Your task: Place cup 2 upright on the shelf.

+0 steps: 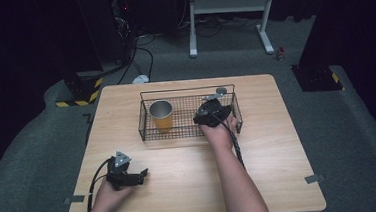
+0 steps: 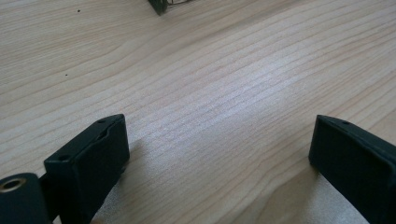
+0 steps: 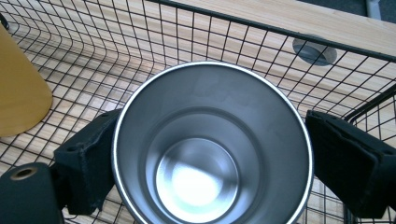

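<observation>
Steel cup [image 3: 212,149] — upright, empty — inside wire basket [image 3: 261,29]

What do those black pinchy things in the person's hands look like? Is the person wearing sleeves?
Each is a black handheld tool with two blocky, flat-faced black jaws. The left gripper carries a grey three-cornered plate on top, and a black cable loops from it toward the table edge. The right gripper trails another black cable along the forearm. No sleeves show; both forearms are bare.

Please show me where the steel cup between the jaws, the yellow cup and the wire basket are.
steel cup [image 3: 210,154]: right gripper view, on its inner wall.
yellow cup [image 1: 162,119]: high view, on its outer side.
wire basket [image 1: 187,89]: high view, on its far top rim.
</observation>
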`<move>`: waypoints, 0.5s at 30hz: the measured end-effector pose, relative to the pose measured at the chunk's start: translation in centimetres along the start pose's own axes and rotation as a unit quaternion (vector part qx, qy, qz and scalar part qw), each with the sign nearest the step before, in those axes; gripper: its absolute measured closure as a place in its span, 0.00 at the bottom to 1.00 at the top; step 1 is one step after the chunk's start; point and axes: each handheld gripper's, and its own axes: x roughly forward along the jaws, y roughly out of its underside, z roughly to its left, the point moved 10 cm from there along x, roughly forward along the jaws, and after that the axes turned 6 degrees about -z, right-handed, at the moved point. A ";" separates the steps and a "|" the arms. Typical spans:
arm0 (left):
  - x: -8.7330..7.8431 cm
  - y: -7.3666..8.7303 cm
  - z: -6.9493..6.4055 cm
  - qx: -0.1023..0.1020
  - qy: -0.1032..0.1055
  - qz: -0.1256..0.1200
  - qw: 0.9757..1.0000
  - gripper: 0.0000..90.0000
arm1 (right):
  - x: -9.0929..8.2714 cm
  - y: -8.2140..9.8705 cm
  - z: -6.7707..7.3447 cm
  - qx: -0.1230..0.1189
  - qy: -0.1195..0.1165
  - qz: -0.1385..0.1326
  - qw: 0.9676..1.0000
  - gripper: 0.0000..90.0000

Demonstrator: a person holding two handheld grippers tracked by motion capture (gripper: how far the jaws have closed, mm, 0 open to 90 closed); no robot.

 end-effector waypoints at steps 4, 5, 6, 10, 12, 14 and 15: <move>0.0 0.0 0.0 0.000 0.000 0.000 1.000 0.06 | 0.0 0.0 0.0 0.001 -0.001 -0.002 1.000 0.10; 0.0 0.0 0.0 0.000 0.000 0.000 1.000 0.06 | 0.0 0.0 0.0 0.000 -0.001 -0.002 1.000 0.10; 0.0 0.0 0.0 0.000 0.000 0.000 1.000 0.06 | 0.0 -0.1 0.0 -0.001 0.001 -0.002 1.000 0.10; 0.0 0.0 0.0 0.001 -0.001 0.000 1.000 0.06 | -0.3 -0.3 -0.2 -0.001 0.002 -0.008 1.000 0.10; 0.0 0.0 0.0 0.000 0.000 0.000 1.000 0.06 | -0.4 -0.4 -0.2 -0.001 0.003 -0.009 1.000 0.10; 0.0 0.0 0.0 0.000 0.000 0.000 1.000 0.06 | -0.5 -0.4 -0.1 -0.002 0.005 -0.011 1.000 0.10; 0.0 0.0 0.0 0.000 0.000 0.000 1.000 0.06 | -0.5 -0.6 -0.1 -0.005 0.005 -0.014 1.000 0.10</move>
